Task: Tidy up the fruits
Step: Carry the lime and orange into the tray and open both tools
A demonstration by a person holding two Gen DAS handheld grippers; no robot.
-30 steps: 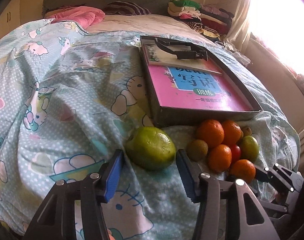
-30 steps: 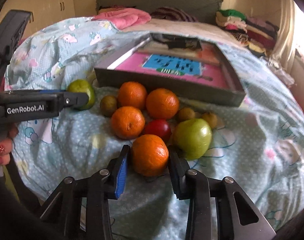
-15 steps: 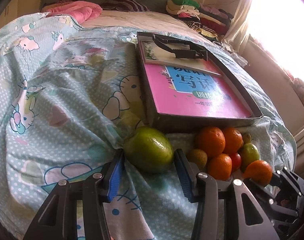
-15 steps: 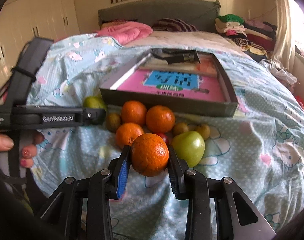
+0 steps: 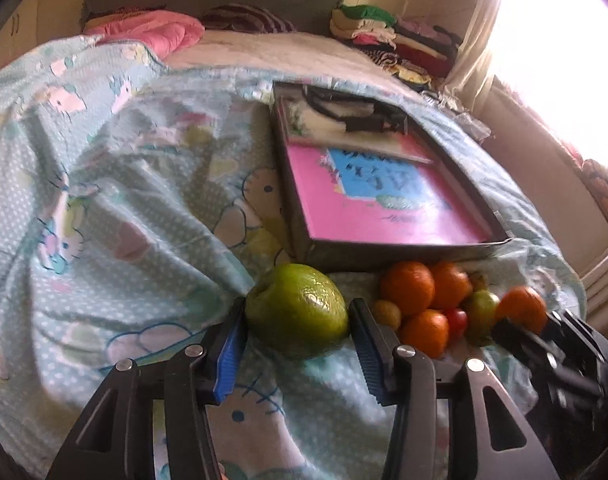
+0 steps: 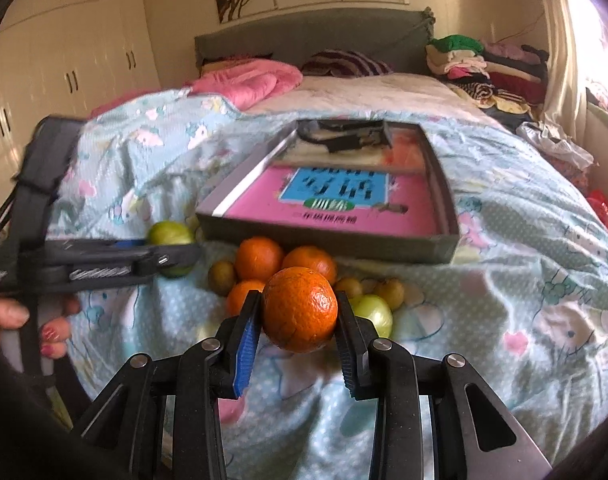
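- No writing reads clearly now: the pink book [image 6: 331, 200] carries blurred characters on a blue panel, and the white lettering on the left gripper's side is smeared.
- The grey tray [image 6: 443, 236], at frame centre, holds that book and a black object [image 6: 343, 138] at its far end.
- Our right gripper [image 6: 298, 312] clamps an orange [image 6: 300, 308], now lifted higher above the fruit pile [image 6: 264, 260] than half a second ago.
- Our left gripper [image 5: 298, 316] has its jaws pressed against both sides of the green fruit [image 5: 298, 314], which rests on the quilt [image 5: 124, 220] just before the tray; they stood a little wider earlier.
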